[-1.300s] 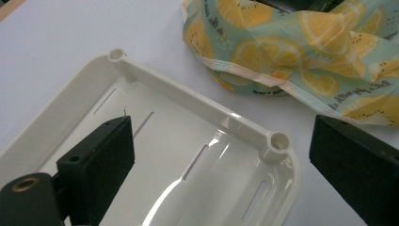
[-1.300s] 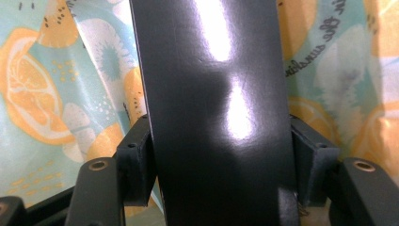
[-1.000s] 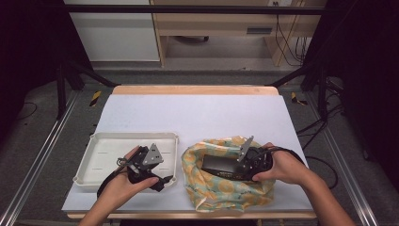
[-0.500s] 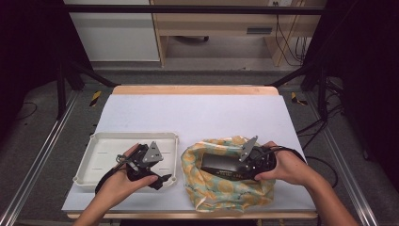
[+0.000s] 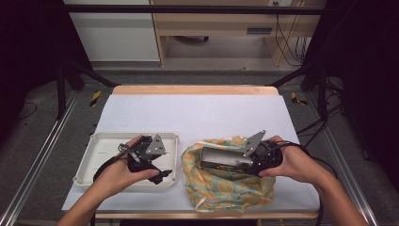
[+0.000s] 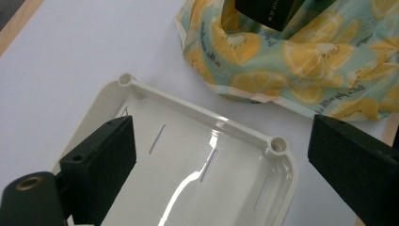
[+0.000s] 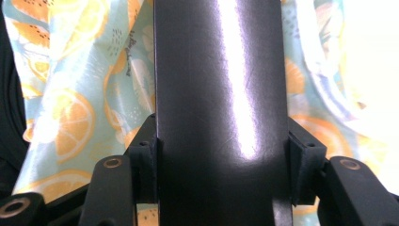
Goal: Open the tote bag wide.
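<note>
From above I see my right gripper (image 5: 244,162) at lower right, pinching the black box (image 5: 221,158) over the lemon-print cloth (image 5: 226,188). My left gripper (image 6: 221,160) view shows spread jaws over the white tray (image 6: 197,155).

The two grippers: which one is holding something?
The right gripper, over the lemon-print cloth, clamps a black box. The left gripper hangs open above the white tray.

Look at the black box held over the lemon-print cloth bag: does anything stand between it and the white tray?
Nothing visible does. The right gripper holds the black box above the bag; only bare table separates it from the tray.
</note>
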A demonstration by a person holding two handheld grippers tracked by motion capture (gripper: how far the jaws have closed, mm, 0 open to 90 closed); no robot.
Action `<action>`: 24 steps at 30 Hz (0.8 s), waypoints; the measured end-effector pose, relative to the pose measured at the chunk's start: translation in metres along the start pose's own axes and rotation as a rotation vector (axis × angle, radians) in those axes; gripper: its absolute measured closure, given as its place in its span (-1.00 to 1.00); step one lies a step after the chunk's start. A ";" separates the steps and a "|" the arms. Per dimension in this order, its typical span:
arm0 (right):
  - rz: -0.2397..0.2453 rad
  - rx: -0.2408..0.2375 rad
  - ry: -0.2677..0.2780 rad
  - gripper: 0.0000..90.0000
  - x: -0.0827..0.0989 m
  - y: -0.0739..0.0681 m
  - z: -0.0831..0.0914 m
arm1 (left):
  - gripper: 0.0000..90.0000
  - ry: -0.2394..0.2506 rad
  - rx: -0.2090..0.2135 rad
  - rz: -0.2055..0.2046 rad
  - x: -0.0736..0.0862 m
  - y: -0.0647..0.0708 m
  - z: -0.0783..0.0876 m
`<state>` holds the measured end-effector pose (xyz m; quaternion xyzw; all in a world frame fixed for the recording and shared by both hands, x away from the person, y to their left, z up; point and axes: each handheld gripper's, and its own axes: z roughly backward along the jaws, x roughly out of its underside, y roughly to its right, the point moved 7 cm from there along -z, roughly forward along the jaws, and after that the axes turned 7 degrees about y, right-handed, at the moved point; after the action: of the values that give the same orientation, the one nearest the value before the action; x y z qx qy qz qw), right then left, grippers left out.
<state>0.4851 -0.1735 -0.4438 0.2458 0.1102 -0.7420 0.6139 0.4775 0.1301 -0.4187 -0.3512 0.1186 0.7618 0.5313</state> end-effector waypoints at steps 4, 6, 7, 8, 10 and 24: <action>0.013 -0.003 -0.004 -0.04 -0.005 0.000 0.006 | -0.82 -0.017 0.017 -0.016 -0.006 -0.004 0.000; 0.013 -0.005 -0.013 -0.04 -0.007 -0.001 0.008 | -0.82 -0.022 0.036 -0.024 -0.010 -0.005 -0.001; 0.022 -0.002 -0.015 -0.04 -0.009 -0.001 0.009 | -0.82 -0.025 0.044 -0.029 -0.012 -0.006 -0.001; 0.019 -0.007 -0.015 -0.04 -0.011 -0.002 0.010 | -0.82 -0.034 0.054 -0.040 -0.013 -0.006 -0.001; 0.035 -0.005 -0.020 -0.04 -0.015 -0.002 0.013 | -0.82 -0.043 0.068 -0.051 -0.017 -0.006 -0.001; 0.059 -0.010 -0.048 -0.04 -0.028 -0.004 0.016 | -0.82 -0.117 0.133 -0.144 -0.039 -0.005 0.002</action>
<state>0.4814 -0.1560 -0.4162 0.2279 0.0918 -0.7287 0.6393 0.4885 0.1049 -0.3908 -0.2775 0.1122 0.7313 0.6129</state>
